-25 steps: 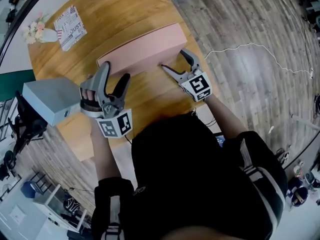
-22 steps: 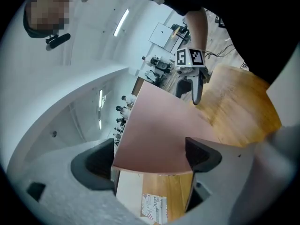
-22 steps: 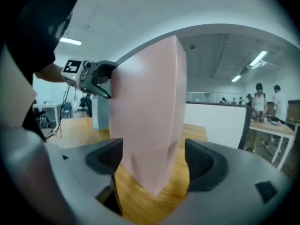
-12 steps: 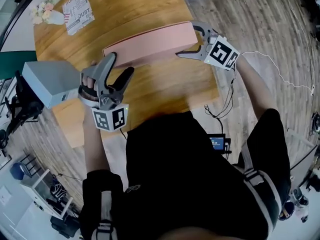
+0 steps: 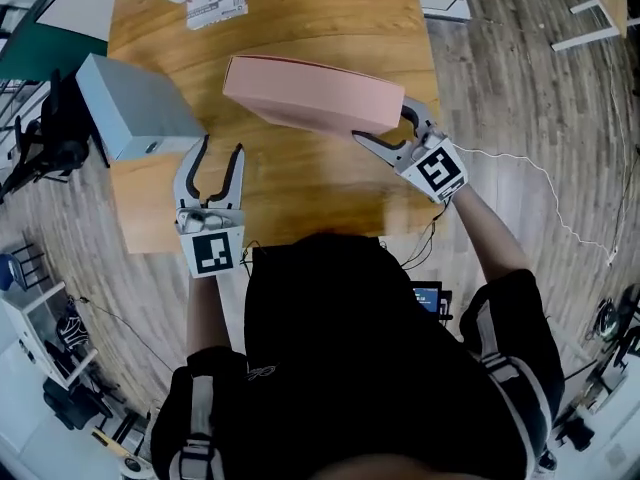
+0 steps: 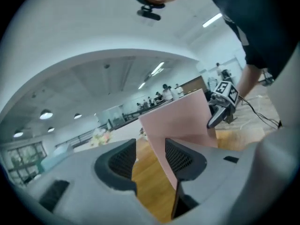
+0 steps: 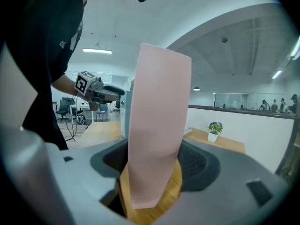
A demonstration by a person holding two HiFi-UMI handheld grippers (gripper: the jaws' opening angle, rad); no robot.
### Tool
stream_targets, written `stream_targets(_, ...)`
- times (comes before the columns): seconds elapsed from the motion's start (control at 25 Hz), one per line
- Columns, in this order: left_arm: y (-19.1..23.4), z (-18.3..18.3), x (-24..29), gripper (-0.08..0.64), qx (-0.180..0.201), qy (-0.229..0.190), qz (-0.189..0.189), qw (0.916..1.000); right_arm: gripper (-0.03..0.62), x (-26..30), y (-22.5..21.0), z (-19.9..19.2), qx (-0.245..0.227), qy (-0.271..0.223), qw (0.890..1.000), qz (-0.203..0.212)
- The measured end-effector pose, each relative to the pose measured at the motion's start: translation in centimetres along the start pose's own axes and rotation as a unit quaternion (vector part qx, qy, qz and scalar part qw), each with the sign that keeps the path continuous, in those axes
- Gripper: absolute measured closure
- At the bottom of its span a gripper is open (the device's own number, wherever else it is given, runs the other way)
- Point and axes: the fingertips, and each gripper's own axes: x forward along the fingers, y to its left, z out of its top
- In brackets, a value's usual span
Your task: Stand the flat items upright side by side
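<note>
Pink box now aloft, length crosswise

Right gripper, jaws just closing, clamps the right end of pink box, tilted over wooden table. Left gripper, jaws just closing, empty, near grey box.

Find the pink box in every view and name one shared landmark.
Head view: pink box, upper centre, tilted over the wooden table.
Left gripper view: pink box, right of centre.
Right gripper view: pink box, centre, standing tall.
Shared landmark: the wooden table under it.
</note>
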Motion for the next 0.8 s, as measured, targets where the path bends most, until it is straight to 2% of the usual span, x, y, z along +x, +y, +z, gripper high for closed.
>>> stream_targets(0.12, 2.2, -4.1, -3.2, 0.367, -0.089, 0.043, 0.06, 0.9933, 0.269, 2.4, 1.5, 0.9, 0.012, -0.001, 1.0, -0.013)
stream_targets(0.24, 3.4, -8.3, -5.7, 0.347, -0.163, 0.079, 0.101, 0.9783, 0.269, 4.8, 2.9, 1.7, 0.027, -0.008, 0.999, -0.033)
stream_targets(0.32, 4.4, -10.0, -6.8, 0.327, -0.196, 0.09, 0.123, 0.9686, 0.268, 6.4, 3.8, 2.2, 0.033, -0.013, 0.998, -0.046)
stream_targets(0.4, 5.6, -10.9, -7.6, 0.31, -0.221, 0.084, 0.137, 0.9619, 0.268, 7.8, 4.7, 2.6, 0.034, -0.012, 0.998, -0.053)
stream_targets(0.6, 9.5, -12.2, -8.2, 0.144, -0.286, 0.037, 0.118, 0.9503, 0.268, 11.4, 6.2, 3.9, 0.044, -0.008, 0.997, -0.061)
stream_targets(0.8, 13.2, -13.5, -7.3, 0.135, -0.261, 0.029, 0.065, 0.9627, 0.268, 14.6, 7.1, 5.2, 0.04, 0.002, 0.996, -0.08)
